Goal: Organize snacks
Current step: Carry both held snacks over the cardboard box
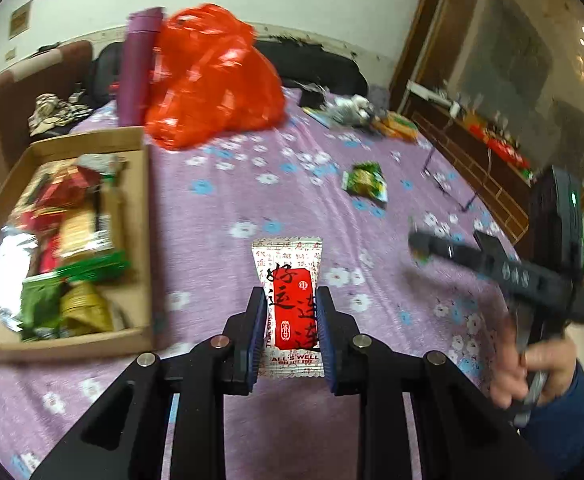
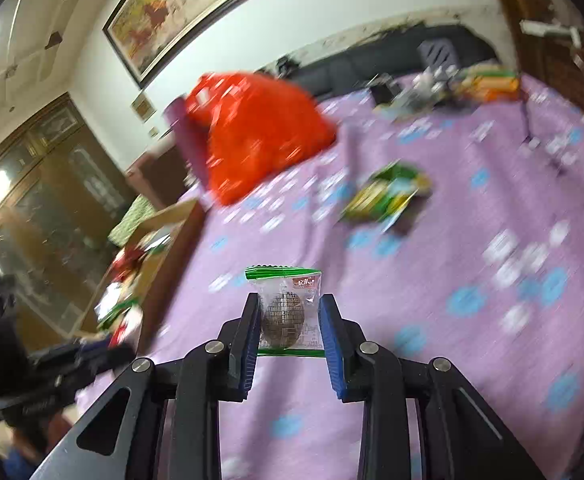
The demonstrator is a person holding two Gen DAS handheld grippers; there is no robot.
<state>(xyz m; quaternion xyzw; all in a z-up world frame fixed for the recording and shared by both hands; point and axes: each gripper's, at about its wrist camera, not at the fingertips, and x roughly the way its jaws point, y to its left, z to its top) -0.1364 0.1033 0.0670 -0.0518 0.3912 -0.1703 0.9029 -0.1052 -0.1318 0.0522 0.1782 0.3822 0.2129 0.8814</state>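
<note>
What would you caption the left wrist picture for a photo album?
Left gripper shut on a red-and-white snack packet above the purple floral cloth, cardboard box of snacks beside it.

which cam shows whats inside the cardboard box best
The left wrist view. There the cardboard box lies open at the left with its packets visible from above, though blurred. The right wrist view catches only a smeared corner of it at the left edge, with a few wrappers poking out.
</note>
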